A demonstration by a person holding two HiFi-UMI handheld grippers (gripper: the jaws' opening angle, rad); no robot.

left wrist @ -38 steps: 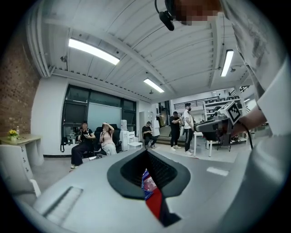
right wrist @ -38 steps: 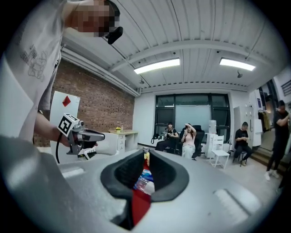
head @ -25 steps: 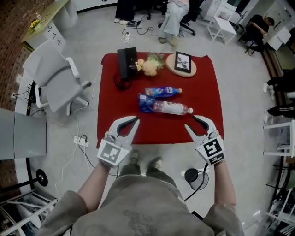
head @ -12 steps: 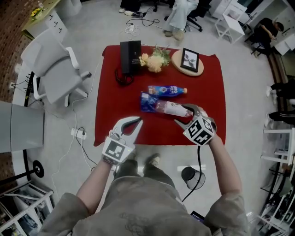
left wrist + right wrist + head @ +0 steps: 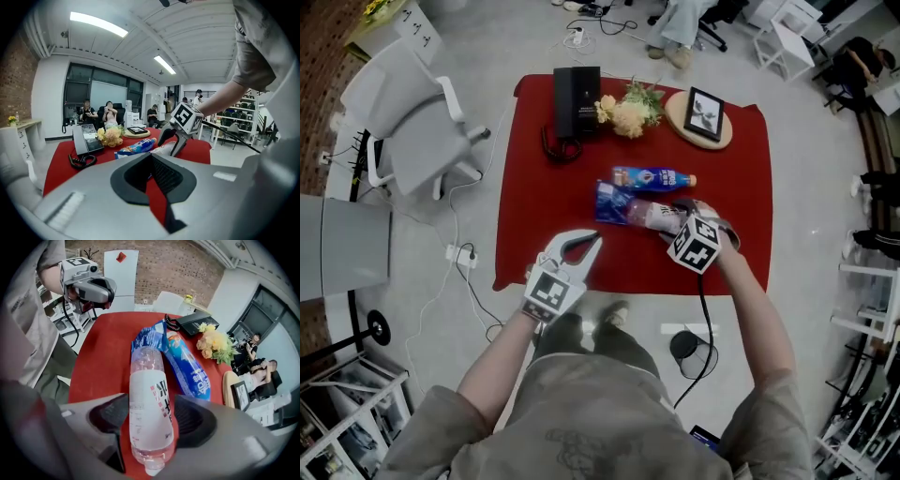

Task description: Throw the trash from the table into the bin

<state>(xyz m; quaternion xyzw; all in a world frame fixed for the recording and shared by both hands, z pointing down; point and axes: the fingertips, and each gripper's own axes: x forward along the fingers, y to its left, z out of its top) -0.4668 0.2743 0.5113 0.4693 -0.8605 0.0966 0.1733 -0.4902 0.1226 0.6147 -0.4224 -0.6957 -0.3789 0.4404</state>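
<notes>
**Ana:** Red-clothed surface (image 5: 534, 216), I see. What trash is on it?

**Ben:** A clear bottle (image 5: 149, 408) with a white label lies on its side near the middle. A blue-labelled bottle (image 5: 652, 177) lies just beside it on the far side. A crumpled blue wrapper (image 5: 609, 202) sits at the bottles' base ends.

**Ana:** Where is the right gripper (image 5: 675, 220)?

**Ben:** It points steeply down over the cap end of the clear bottle. Its fingers (image 5: 197, 423) have just been opening and stand wide apart, one on each side of the bottle by its neck. The pads are close to the plastic but do not squeeze it, and the bottle lies flat on the cloth.

**Ana:** And the left gripper (image 5: 592, 242)?

**Ben:** It hovers over the near edge of the surface, well apart from the bottles. Its fingers (image 5: 164, 176) are clenched tip to tip with nothing between them.

**Ana:** What else is there?

**Ben:** Along the far edge are a black telephone (image 5: 575, 103) with a coiled cord, a bunch of flowers (image 5: 628, 111), and a framed picture (image 5: 705, 112) on a round wooden board (image 5: 680, 120). A white chair (image 5: 412, 122) stands on the floor to the left.
</notes>
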